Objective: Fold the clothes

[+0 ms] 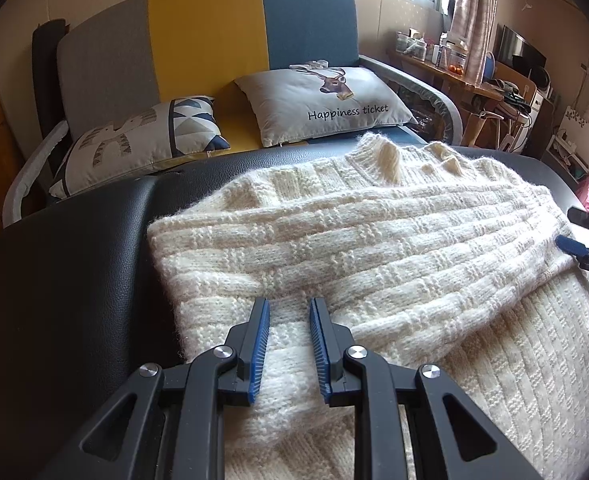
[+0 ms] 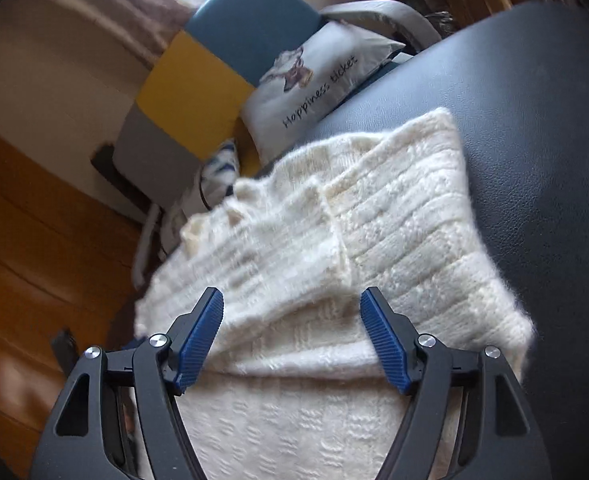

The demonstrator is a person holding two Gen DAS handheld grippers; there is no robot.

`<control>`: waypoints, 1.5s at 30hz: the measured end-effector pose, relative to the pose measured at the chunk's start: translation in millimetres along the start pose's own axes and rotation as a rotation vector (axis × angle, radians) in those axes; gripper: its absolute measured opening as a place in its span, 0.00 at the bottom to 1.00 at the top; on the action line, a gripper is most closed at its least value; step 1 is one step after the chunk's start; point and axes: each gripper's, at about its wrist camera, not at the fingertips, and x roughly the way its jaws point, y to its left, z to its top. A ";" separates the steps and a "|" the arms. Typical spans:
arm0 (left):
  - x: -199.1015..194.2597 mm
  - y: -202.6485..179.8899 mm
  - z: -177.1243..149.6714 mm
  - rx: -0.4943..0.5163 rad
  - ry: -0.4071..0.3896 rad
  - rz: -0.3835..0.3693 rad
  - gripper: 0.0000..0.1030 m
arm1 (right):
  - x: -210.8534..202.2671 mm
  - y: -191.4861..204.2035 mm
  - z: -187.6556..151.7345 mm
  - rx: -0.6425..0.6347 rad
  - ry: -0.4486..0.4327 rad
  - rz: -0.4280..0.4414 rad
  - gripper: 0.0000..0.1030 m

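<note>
1. The sweater [image 1: 374, 248] lies part-folded on the black bench [image 1: 74, 280], 1 sleeve laid across the body.
2. The left gripper [image 1: 289, 312] pinches a thick knit fold, probably pinning that side flat.
3. The right gripper [image 2: 292, 308] stands wide over the sleeve edge, gripping nothing.

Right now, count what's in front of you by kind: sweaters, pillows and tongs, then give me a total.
Sweaters: 1, cream knit sweater on the black leather surface
Pillows: 2, deer pillow and geometric pillow
Tongs: 2, left tongs and right tongs
Total: 5
</note>
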 end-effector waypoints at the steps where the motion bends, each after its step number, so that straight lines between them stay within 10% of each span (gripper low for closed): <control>1: 0.0 -0.2 0.0 0.001 0.000 0.001 0.20 | 0.4 -1.4 1.1 0.014 -0.003 0.013 0.72; 5: 0.3 0.4 0.0 0.002 -0.001 0.001 0.20 | 4.1 2.1 2.9 0.013 -0.023 0.009 0.61; 9: 0.4 -0.1 0.1 0.012 -0.003 0.006 0.20 | 12.5 8.6 3.4 -0.025 -0.001 -0.057 0.22; 14: -0.2 0.2 -1.1 0.011 -0.005 0.007 0.20 | 17.3 17.4 3.3 -0.093 -0.005 -0.161 0.09; 27: -2.6 -3.6 -14.6 0.008 -0.031 0.053 0.21 | 12.7 49.9 -23.5 -0.347 0.004 -0.395 0.08; 45: -30.1 10.2 22.4 -0.098 -0.133 -0.079 0.21 | -24.4 69.5 -12.9 -0.425 -0.087 -0.392 0.24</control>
